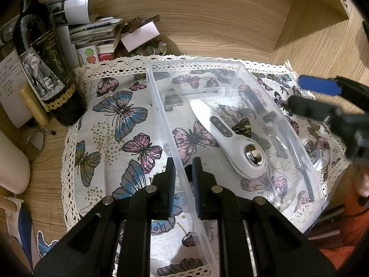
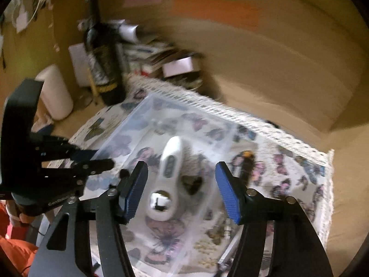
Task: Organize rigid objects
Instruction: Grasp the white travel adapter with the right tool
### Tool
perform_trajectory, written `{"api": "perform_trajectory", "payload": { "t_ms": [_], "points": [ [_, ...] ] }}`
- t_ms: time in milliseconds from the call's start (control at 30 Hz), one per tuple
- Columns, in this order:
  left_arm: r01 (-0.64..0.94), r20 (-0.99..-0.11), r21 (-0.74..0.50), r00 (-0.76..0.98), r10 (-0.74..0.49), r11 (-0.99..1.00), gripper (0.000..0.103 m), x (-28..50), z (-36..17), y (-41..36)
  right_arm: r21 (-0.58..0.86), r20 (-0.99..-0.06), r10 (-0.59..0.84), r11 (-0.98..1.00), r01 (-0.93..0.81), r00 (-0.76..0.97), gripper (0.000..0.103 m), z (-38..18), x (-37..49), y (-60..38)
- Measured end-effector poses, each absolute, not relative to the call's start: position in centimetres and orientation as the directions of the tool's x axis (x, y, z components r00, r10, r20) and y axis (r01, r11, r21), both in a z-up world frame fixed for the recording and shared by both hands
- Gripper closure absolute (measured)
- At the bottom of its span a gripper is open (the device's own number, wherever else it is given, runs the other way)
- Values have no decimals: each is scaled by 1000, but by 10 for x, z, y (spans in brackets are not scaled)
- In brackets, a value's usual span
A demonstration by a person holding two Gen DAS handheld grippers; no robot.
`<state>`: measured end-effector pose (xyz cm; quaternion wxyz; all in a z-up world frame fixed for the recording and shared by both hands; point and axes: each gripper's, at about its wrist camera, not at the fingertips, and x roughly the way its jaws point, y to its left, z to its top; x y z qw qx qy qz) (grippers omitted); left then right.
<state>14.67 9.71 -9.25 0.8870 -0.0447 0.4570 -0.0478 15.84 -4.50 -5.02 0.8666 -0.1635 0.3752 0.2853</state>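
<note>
A clear plastic box (image 1: 193, 62) stands on a butterfly-print cloth (image 1: 120, 115). Inside it lies a white handheld device (image 1: 221, 129) with a shiny metal head, and a small dark item (image 1: 242, 127) beside it. My left gripper (image 1: 183, 161) is shut on the box's near left wall, one finger on each side. In the right wrist view, which is blurred, my right gripper (image 2: 181, 168) hangs open above the white device (image 2: 169, 161) and touches nothing. A black stick with an orange tip (image 2: 248, 161) lies on the cloth to the right of the box (image 2: 147, 106).
A dark wine bottle (image 1: 46, 69) stands at the cloth's far left corner, with a pile of papers and small items (image 1: 96, 32) behind it. A white cylinder (image 2: 55, 92) stands left of the bottle. A wooden wall closes the back. Orange clothing (image 1: 352, 219) shows at the right.
</note>
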Motion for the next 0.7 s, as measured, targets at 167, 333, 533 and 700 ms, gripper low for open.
{"api": "perform_trajectory", "payload": {
  "t_ms": [167, 333, 533, 700],
  "points": [
    [44, -806, -119, 578, -123, 992, 89, 146, -93, 97, -79, -718, 322, 843, -532, 617, 42, -36, 164, -81],
    [46, -807, -118, 578, -122, 992, 89, 146, -93, 97, -78, -730, 249, 895, -439, 637, 38, -41, 172, -116],
    [46, -807, -115, 579, -120, 992, 89, 146, -92, 98, -65, -784, 181, 928, -368, 594, 38, -69, 176, -147],
    [48, -806, -116, 579, -122, 992, 89, 146, -93, 97, -4, -822, 166, 955, -298, 545, 38, -97, 167, -178]
  ]
}}
